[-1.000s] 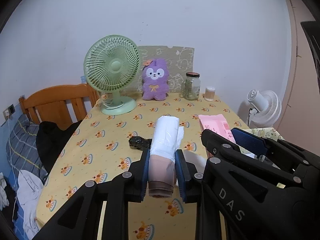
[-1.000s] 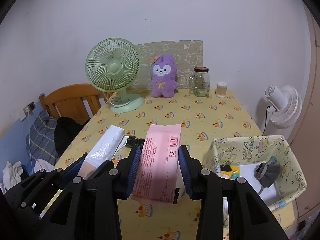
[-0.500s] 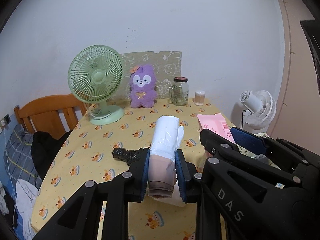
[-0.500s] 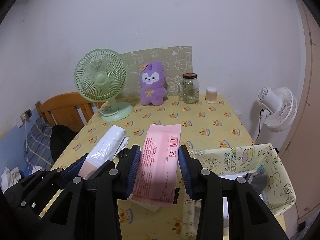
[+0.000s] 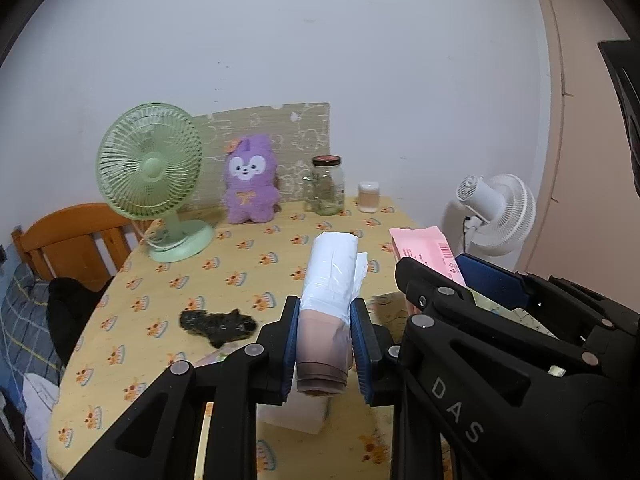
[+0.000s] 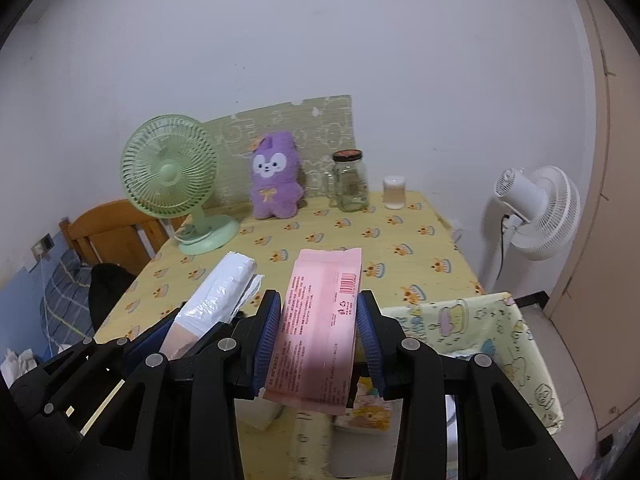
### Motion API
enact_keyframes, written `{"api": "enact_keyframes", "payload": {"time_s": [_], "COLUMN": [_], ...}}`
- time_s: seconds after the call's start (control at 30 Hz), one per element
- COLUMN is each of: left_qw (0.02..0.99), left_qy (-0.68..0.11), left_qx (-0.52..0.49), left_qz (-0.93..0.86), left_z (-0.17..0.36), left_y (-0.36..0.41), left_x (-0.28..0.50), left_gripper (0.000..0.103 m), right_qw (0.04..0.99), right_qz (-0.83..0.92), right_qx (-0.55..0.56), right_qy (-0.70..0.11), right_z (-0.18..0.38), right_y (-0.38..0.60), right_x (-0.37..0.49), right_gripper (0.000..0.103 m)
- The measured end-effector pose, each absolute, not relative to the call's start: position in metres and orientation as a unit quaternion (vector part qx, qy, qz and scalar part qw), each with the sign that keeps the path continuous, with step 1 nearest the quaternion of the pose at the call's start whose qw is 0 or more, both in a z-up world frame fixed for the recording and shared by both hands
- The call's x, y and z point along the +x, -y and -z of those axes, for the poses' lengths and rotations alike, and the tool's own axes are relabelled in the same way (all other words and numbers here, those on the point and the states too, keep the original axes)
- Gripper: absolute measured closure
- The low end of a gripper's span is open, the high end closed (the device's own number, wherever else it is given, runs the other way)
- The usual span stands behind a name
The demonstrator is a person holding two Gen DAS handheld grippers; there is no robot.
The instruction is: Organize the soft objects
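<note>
Both tongs loaded, above the tabletop!
Left tongs [image 5: 325, 354] grip white roll [image 5: 330, 280]; right tongs [image 6: 318, 342] grip pink packet [image 6: 318, 328], fabric bin [image 6: 480, 332] just right.

"DAS" in grey letters on the right gripper [image 5: 436, 280] body, left-wrist view. Pink packet [image 6: 320, 332] carries a red barcode and fine print, too small to read.

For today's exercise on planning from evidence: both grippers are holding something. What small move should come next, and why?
Probably carry the right gripper rightward over the patterned fabric bin to release there. It is shut on the pink packet, held above the table, with the bin's open top just beside it.
</note>
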State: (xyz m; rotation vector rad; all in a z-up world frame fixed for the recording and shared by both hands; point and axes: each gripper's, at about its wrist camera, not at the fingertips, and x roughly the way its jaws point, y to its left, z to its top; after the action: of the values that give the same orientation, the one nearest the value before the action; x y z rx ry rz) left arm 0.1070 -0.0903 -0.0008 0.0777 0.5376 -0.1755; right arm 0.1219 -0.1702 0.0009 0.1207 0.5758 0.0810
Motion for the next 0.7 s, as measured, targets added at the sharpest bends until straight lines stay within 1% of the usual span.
{"api": "enact_keyframes", "payload": {"time_s": [0.7], "left_qw": [0.943], "left_qy": [-0.289], "left_qx": [0.061], "left_qz": [0.155], "left_z": [0.018], "left_y": [0.163], "left_x": [0.124], "left_gripper": [0.079], "right_qw": [0.951], "right_qz": [0.02], "right_qx": [0.083], "right_qy": [-0.296], "right_z": [0.017], "right_y": [0.245], "right_x": [0.126], "right_gripper": [0.06]}}
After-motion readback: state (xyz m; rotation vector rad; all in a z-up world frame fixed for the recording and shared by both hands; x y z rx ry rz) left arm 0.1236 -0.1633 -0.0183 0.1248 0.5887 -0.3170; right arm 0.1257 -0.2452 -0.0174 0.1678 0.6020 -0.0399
